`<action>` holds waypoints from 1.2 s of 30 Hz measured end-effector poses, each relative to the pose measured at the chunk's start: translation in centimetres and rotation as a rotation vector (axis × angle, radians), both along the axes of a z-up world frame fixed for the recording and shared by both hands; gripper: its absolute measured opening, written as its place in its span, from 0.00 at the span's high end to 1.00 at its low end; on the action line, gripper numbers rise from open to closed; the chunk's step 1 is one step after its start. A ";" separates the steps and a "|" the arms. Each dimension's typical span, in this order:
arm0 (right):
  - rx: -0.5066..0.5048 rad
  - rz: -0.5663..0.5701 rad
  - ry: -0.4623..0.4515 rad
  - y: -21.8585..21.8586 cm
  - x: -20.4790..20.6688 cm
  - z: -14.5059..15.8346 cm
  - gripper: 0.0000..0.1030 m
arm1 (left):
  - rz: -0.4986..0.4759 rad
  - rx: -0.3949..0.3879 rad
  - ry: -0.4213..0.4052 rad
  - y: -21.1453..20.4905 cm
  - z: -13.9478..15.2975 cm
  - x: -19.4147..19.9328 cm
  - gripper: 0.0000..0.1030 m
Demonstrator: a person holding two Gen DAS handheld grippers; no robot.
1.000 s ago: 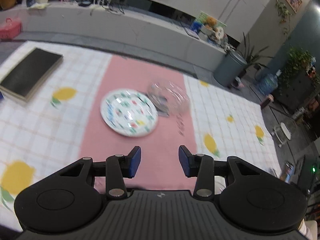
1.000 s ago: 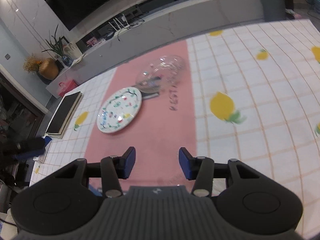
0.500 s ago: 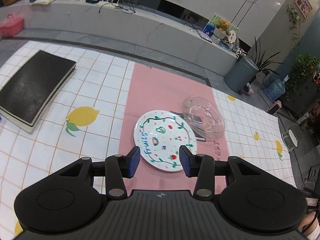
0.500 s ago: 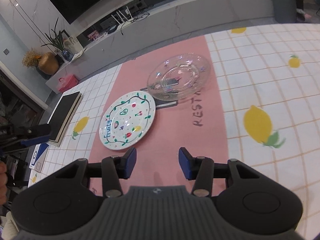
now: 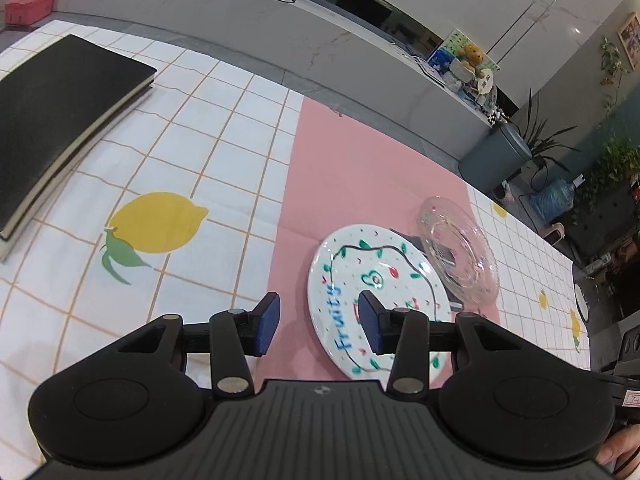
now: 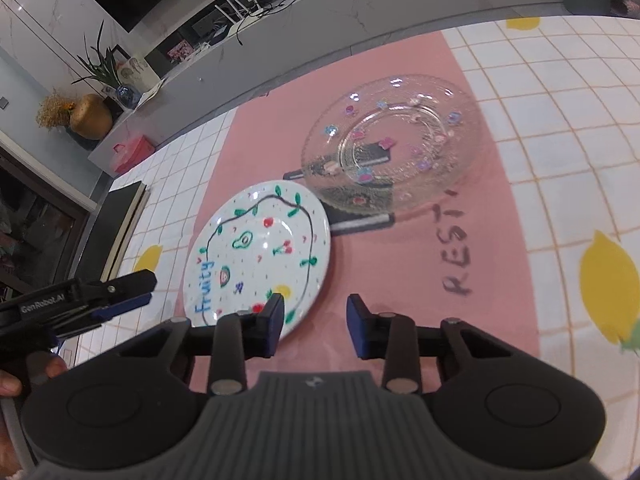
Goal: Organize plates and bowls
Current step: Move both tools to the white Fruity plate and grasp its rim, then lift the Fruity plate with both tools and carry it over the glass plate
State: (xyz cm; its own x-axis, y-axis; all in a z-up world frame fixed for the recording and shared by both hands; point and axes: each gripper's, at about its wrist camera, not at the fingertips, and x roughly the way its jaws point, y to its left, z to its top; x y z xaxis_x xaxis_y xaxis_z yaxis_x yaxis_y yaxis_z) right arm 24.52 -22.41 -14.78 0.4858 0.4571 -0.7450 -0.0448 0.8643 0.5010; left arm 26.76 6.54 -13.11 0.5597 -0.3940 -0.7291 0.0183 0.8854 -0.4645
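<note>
A white plate (image 5: 374, 280) painted with fruit and the word "Fruity" lies on the pink runner; it also shows in the right wrist view (image 6: 260, 256). A clear glass plate (image 5: 460, 254) with small coloured dots sits just behind it on a dark stand, seen too in the right wrist view (image 6: 392, 144). My left gripper (image 5: 318, 328) is open and empty, its right finger over the white plate's near left part. My right gripper (image 6: 315, 326) is open and empty, at the white plate's near right edge. The left gripper also shows in the right wrist view (image 6: 100, 300).
A black book (image 5: 52, 116) lies on the lemon-print tablecloth (image 5: 160, 220) at the far left. A dark stand (image 6: 360, 222) sits under the glass plate. A long grey counter (image 5: 280, 40) runs behind the table.
Both grippers have moved forward and down toward the plates, which now look larger. The left gripper has swung left of the white plate. Both stay open.
</note>
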 end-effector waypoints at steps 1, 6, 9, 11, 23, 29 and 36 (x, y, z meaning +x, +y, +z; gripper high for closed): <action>0.000 -0.002 0.000 0.1 0.2 -0.2 0.67 | 0.000 -0.003 -0.002 0.0 -0.2 0.2 0.51; 0.016 -0.019 0.019 0.2 1.2 -1.2 0.71 | 0.000 -0.023 0.004 -0.3 -1.4 0.9 0.51; 0.031 -0.019 0.010 0.4 1.6 -1.5 0.76 | -0.012 -0.021 0.004 -0.5 -2.0 1.1 0.51; 0.042 -0.020 0.011 0.5 1.9 -1.7 0.78 | -0.014 -0.018 0.002 -0.6 -2.3 1.3 0.52; 0.035 -0.025 0.035 0.3 2.5 -1.9 0.93 | -0.029 0.009 -0.013 -1.5 -2.3 1.1 0.84; 0.035 -0.016 0.059 0.4 2.1 -1.3 0.92 | -0.028 0.007 -0.018 -1.3 -1.4 0.0 0.84; 0.040 -0.018 0.043 -0.3 0.0 0.5 0.92 | -0.030 -0.004 -0.047 -1.5 0.9 -2.4 0.84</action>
